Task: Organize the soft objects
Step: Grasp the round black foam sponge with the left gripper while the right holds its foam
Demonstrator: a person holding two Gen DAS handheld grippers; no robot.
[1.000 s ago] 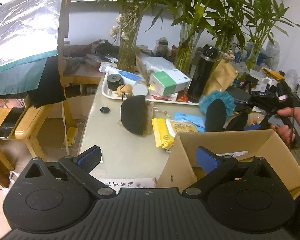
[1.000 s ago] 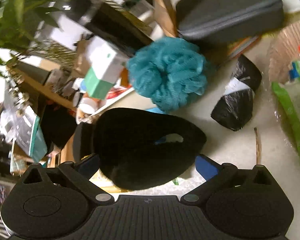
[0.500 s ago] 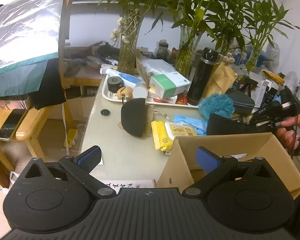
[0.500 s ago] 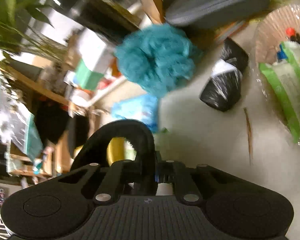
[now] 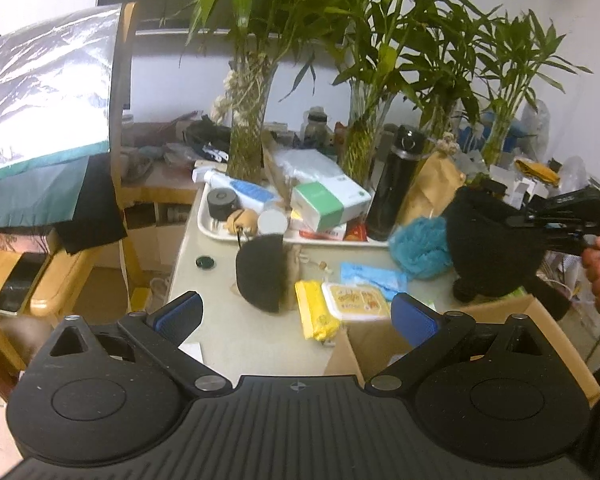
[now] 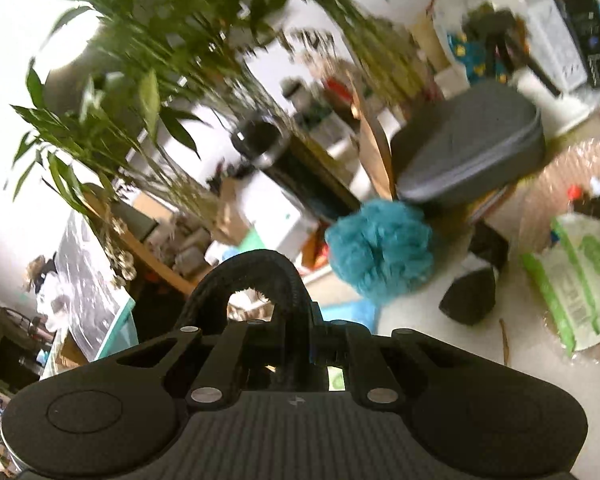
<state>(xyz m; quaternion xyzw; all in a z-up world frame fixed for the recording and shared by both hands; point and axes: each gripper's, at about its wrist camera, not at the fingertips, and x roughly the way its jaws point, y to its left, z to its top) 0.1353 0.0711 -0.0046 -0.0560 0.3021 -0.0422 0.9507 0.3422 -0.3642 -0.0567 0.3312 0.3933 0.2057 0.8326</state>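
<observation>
Cushion pinched between right claw jaws.

Left wrist view: from the bench's near edge, facing its far edge, tilted downward. Right wrist view: close over the right side, rolled, blurred. Shared: teal bath puff, black bottle.
</observation>
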